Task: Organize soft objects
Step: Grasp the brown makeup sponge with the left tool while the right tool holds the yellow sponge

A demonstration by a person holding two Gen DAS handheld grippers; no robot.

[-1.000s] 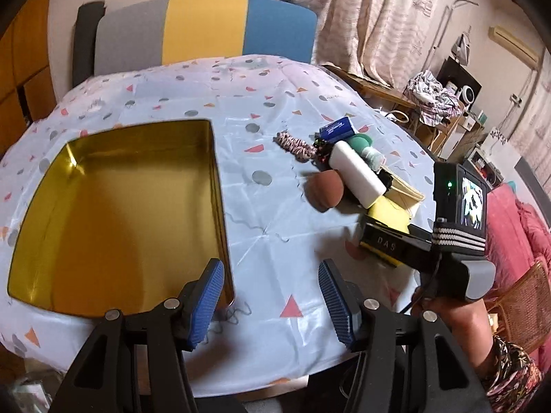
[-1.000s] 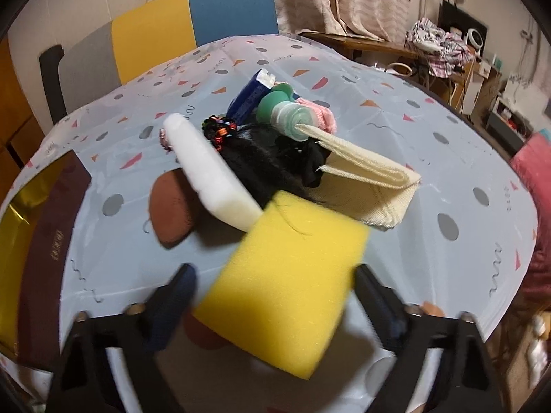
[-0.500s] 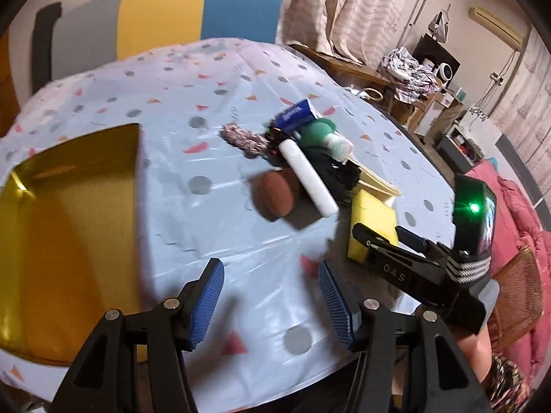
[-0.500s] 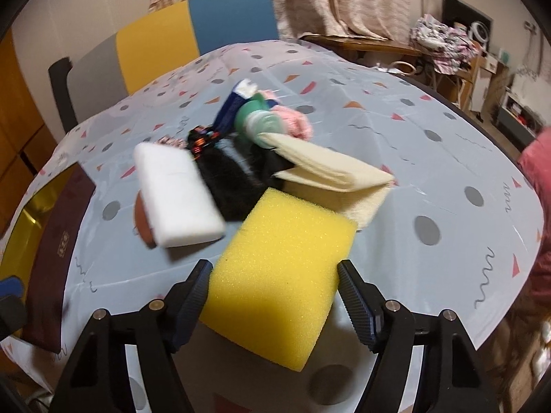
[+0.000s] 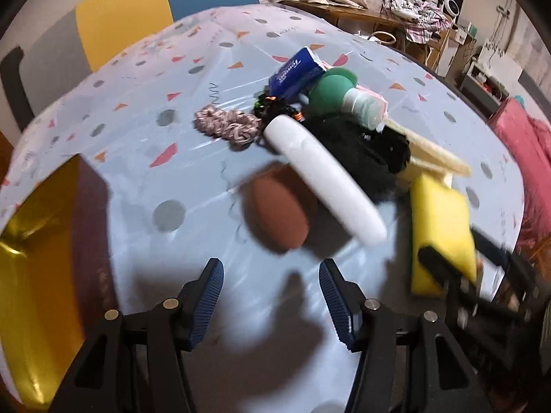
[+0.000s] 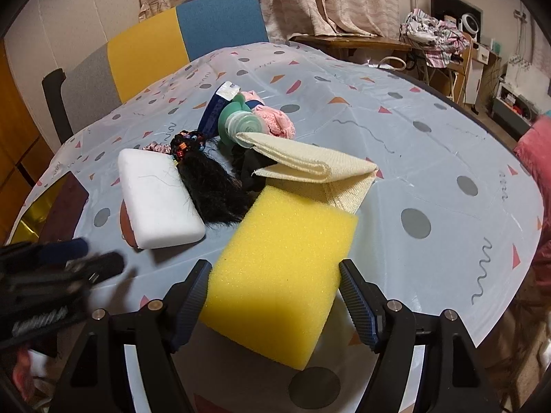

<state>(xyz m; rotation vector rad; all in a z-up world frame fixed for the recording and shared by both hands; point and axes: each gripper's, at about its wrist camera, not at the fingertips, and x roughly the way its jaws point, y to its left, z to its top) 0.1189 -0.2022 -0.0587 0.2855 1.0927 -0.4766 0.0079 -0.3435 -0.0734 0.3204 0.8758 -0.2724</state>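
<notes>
A yellow sponge [image 6: 282, 241] lies on the table between the open fingers of my right gripper [image 6: 275, 296]; whether the pads touch its sides I cannot tell. It also shows in the left wrist view [image 5: 440, 227]. Behind it lie a white foam block [image 6: 155, 199], a brown egg-shaped sponge [image 5: 279, 213], a black hairpiece [image 6: 213, 186], a folded cream cloth [image 6: 310, 165], a pink cloth [image 6: 275, 120] and a knitted scrunchie [image 5: 227, 127]. My left gripper [image 5: 270, 296] is open and empty, just short of the brown sponge.
A gold tin box [image 5: 34, 258] stands at the table's left. A blue tissue pack [image 5: 296, 72] and a green-capped bottle [image 5: 344, 96] lie in the pile. A chair [image 6: 179, 38] stands behind the table. The table edge [image 6: 516, 275] curves at right.
My left gripper has swung right, away from the gold box, and closer to the brown sponge. My right gripper has closed in around the yellow sponge.
</notes>
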